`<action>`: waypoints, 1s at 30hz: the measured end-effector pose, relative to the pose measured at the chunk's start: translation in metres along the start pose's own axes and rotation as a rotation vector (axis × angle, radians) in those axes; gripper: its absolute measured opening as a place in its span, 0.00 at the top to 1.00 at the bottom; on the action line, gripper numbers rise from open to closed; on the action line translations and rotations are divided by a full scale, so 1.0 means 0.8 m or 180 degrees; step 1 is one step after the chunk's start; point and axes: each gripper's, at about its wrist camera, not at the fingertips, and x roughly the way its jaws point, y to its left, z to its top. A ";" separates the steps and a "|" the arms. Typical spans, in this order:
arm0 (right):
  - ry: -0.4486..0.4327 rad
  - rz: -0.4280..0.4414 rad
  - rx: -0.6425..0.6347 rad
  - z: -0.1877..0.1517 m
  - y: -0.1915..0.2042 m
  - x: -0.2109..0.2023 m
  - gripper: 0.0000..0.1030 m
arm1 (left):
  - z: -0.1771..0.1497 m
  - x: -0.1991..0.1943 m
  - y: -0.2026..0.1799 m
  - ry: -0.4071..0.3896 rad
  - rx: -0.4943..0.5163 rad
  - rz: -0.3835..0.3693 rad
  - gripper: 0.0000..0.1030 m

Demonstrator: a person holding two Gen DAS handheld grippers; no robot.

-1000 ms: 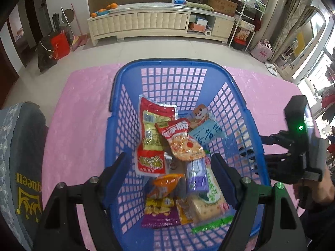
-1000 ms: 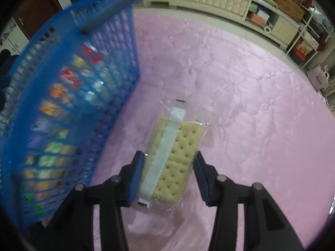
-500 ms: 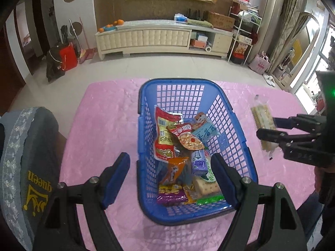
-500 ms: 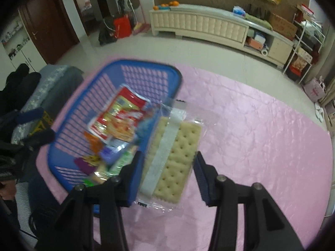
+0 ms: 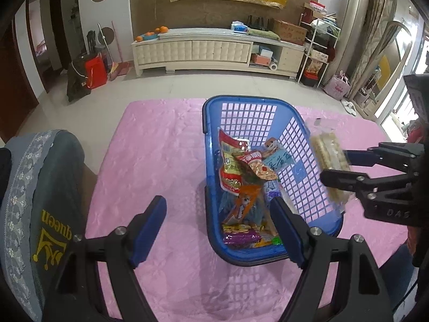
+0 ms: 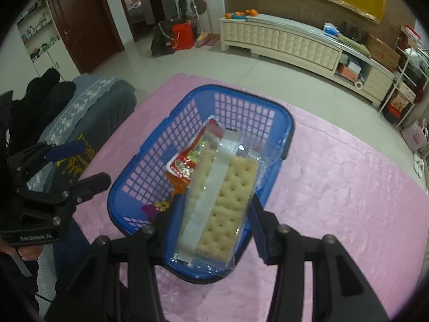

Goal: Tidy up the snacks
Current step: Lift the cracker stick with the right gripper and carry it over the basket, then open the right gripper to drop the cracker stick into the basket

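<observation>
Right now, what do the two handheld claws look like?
Both match: the left claw and right claw have black angular linkage arms with silver screws and blue pads. The right one bears faint embossed lettering, unreadable. No cables visible.

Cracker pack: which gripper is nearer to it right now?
Right. The right gripper is clamped on the cracker pack, holding it above the blue basket. The left gripper is open and empty, on the basket's other side.
</observation>
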 end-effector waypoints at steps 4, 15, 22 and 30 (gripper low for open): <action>0.0107 -0.0023 -0.0037 0.000 0.013 0.016 0.50 | -0.005 0.008 0.004 0.0033 -0.0012 -0.0025 0.24; 0.0395 -0.0257 0.0068 -0.010 0.020 0.053 0.49 | -0.011 0.029 0.015 0.0094 0.0014 -0.0114 0.24; 0.0463 -0.0287 0.0187 -0.022 0.018 0.059 0.49 | -0.016 0.027 0.013 0.0064 0.0088 -0.0138 0.24; 0.0495 -0.0267 0.0162 -0.025 0.022 0.052 0.42 | -0.023 0.016 0.010 0.0028 0.0107 -0.0140 0.24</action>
